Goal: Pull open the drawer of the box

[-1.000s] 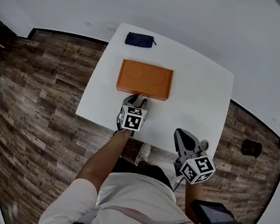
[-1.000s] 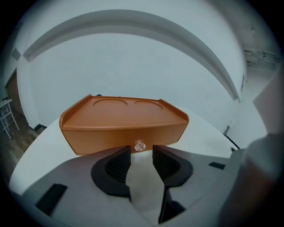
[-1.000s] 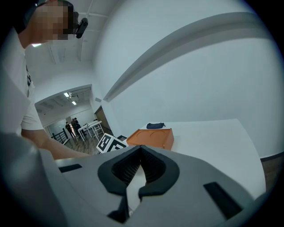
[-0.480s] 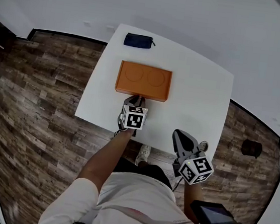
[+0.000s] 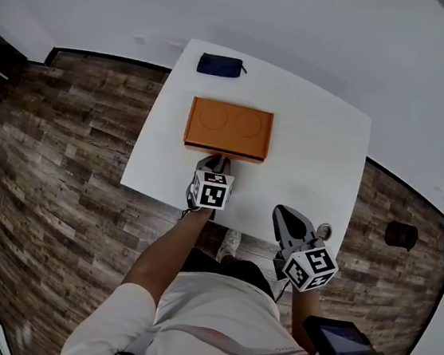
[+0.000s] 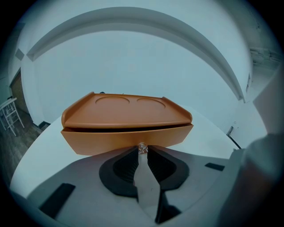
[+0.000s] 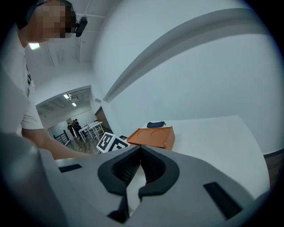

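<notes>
Near the middle of the white desk [image 5: 311, 168], lying flat with the drawer [image 6: 126, 139] turned toward the near edge: orange box [image 5: 228, 127]; pinching the small metal knob [image 6: 142, 148] on the drawer front with the fingers [image 6: 128, 166] of the left gripper [image 5: 214, 162], these having just been closing on it; pointing this gripper obliquely downward, tips right at the drawer front; showing only a thin dark slit between box top and drawer; holding the right gripper [image 5: 282, 214] well apart from the box, by the near right edge of the desk; pressing its fingers [image 7: 126, 166] together at the tips, nothing between them; lying behind the box, at the far edge, apart from it: dark blue pouch [image 5: 221, 65].
</notes>
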Tool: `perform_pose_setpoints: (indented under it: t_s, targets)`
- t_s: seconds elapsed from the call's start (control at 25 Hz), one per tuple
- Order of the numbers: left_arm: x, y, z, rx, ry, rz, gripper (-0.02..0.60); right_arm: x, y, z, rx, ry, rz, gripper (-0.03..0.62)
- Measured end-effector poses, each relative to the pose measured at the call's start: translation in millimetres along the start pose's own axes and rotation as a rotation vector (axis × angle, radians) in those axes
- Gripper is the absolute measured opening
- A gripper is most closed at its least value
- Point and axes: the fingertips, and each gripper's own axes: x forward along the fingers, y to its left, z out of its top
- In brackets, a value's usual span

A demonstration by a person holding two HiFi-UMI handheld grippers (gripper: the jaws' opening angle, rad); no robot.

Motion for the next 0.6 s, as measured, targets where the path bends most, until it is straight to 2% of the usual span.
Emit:
perform_pose_setpoints:
  t_s: [0.6]
  targets:
    - [-44,-13,-50,-0.025,0.025,-0.021,0.077,4,13,0,-0.018,0.001,0.048,0.003]
